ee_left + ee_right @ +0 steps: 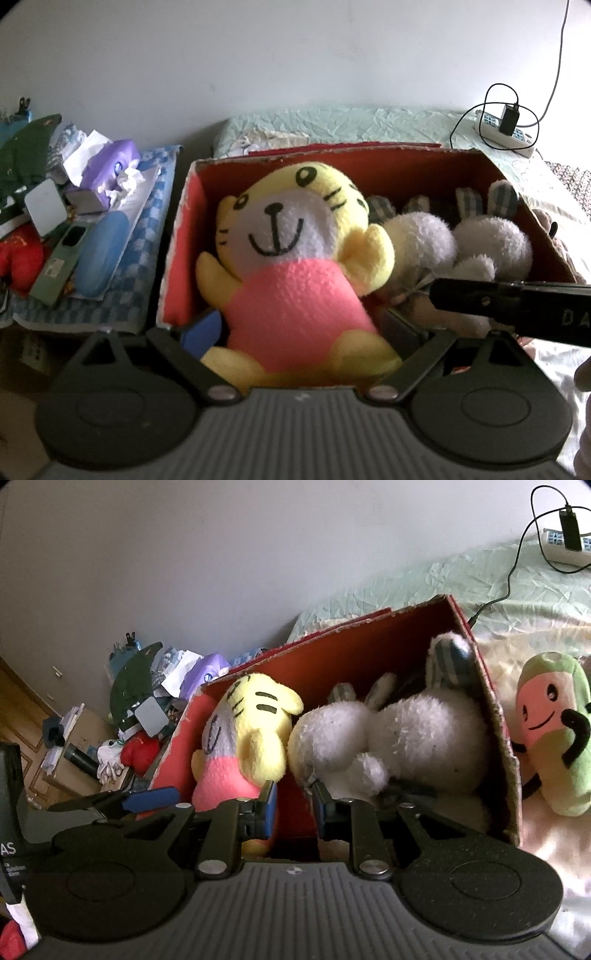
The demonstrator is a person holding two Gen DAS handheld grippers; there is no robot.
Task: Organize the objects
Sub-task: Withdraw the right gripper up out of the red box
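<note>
A red cardboard box (pixel 177 236) (pixel 498 716) stands on the bed. In it lie a yellow tiger plush in pink (pixel 291 254) (pixel 255 734) and a white rabbit plush (pixel 476 236) (pixel 399 734). My left gripper (pixel 306 328) is open, its jaws on either side of the tiger's lower body; its blue pad (pixel 201 328) shows at the left. My right gripper (pixel 293 808) is open and empty at the box's near edge, between tiger and rabbit. A green and pink plush (pixel 550 731) lies outside the box to the right.
A cluttered surface at the left holds a purple tissue pack (pixel 110 166), a remote (pixel 62 258), a blue case (pixel 101 254) and a red item (pixel 18 254). A power strip with charger (pixel 506 125) (pixel 565 542) lies on the green sheet behind the box.
</note>
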